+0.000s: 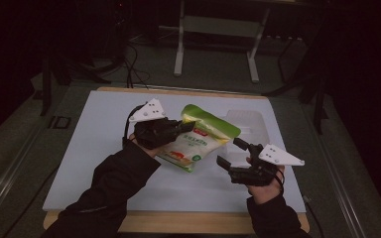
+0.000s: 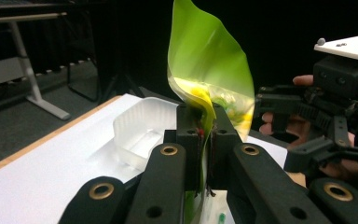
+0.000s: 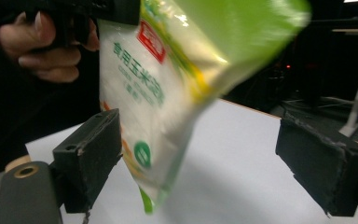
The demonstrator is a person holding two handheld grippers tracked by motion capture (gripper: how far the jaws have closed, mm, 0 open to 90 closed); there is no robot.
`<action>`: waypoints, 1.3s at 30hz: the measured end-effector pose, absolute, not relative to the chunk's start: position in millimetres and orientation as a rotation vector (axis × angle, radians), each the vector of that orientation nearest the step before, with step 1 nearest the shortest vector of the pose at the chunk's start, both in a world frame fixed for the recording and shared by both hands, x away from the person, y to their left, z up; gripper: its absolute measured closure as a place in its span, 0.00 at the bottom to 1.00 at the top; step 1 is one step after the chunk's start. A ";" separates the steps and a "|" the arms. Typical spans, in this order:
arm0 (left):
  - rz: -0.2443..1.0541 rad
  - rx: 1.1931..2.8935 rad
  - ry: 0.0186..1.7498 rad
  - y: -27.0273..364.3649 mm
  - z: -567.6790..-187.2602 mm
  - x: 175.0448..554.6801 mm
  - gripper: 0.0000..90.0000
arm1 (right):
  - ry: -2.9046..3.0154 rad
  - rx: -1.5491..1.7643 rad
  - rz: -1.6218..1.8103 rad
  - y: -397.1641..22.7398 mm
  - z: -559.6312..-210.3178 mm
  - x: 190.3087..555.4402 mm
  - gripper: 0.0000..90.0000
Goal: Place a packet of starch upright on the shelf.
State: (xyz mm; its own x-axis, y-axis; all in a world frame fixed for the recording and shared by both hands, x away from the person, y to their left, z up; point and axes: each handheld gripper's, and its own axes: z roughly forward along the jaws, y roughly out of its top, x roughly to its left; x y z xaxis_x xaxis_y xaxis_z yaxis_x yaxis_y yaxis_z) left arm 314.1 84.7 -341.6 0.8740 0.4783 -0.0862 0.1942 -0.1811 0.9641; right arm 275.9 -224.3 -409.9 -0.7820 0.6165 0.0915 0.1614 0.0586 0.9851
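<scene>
One green-topped pouch (image 1: 198, 141), white front, red label, crumpled.

**White tabletop, 1 clear tray**

The tabletop (image 1: 104, 148) is a white sheet over a wooden board (bare wood shows along its near and far edges). A clear plastic tray (image 1: 248, 121) sits directly on it, toward the far right.
</scene>
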 end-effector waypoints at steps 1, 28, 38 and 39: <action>0.271 1.764 0.510 82.5 -342.4 313.8 0.97 | 1.993 0.781 1.783 -221.5 -410.2 277.1 0.17; 0.166 1.768 0.462 66.1 -356.2 311.4 0.97 | 2.305 0.708 1.729 -207.7 -406.1 291.7 0.95; 0.141 1.736 0.466 73.9 -360.2 319.2 0.97 | 2.281 0.735 1.755 -213.8 -392.1 296.9 0.95; 0.142 1.737 0.466 73.9 -360.5 319.3 0.97 | 2.278 0.740 1.762 -215.2 -390.6 297.3 0.95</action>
